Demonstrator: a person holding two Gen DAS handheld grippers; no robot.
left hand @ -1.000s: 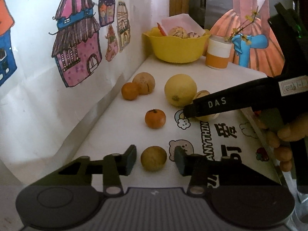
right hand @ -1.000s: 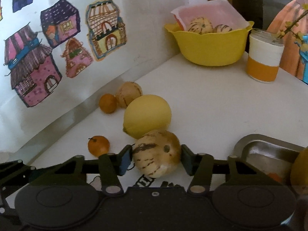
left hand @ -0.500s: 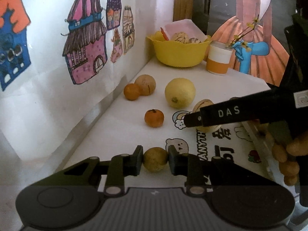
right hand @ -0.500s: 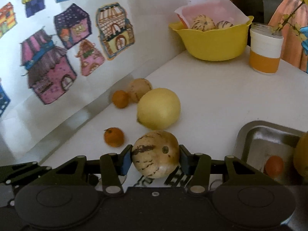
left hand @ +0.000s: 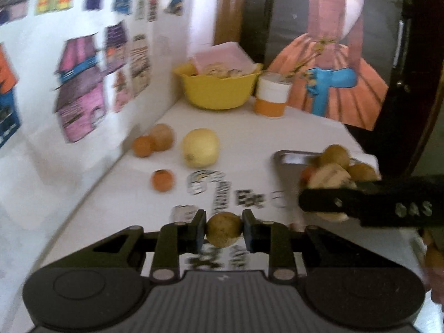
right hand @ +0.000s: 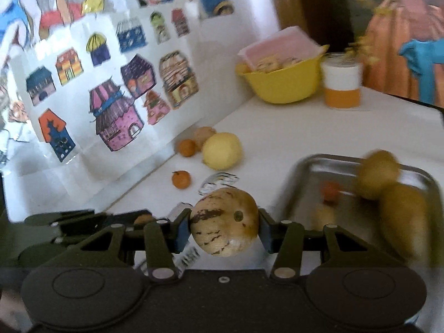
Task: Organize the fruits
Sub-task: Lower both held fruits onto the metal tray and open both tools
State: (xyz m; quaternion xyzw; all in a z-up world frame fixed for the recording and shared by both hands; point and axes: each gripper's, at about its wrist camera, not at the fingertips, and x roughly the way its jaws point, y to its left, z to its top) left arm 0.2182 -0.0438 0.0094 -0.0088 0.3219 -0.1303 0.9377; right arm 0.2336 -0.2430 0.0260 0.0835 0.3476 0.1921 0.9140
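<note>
Left gripper [left hand: 224,230] pinches a small brown fruit [left hand: 224,229]; right gripper [right hand: 224,226] clamps a striped melon [right hand: 224,222]. Lower each gently into bare spots of the metal tray [right hand: 313,163].

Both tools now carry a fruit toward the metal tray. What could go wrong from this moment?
1. The striped melon is wide for the right tool, held only at its sides; it may slip out.
2. The metal tray already holds several fruits, among them a small orange one; a dropped melon could hit or bruise them.
3. The left tool, shut on the small brown fruit, is close to the right one, so they may collide at the tray.
</note>
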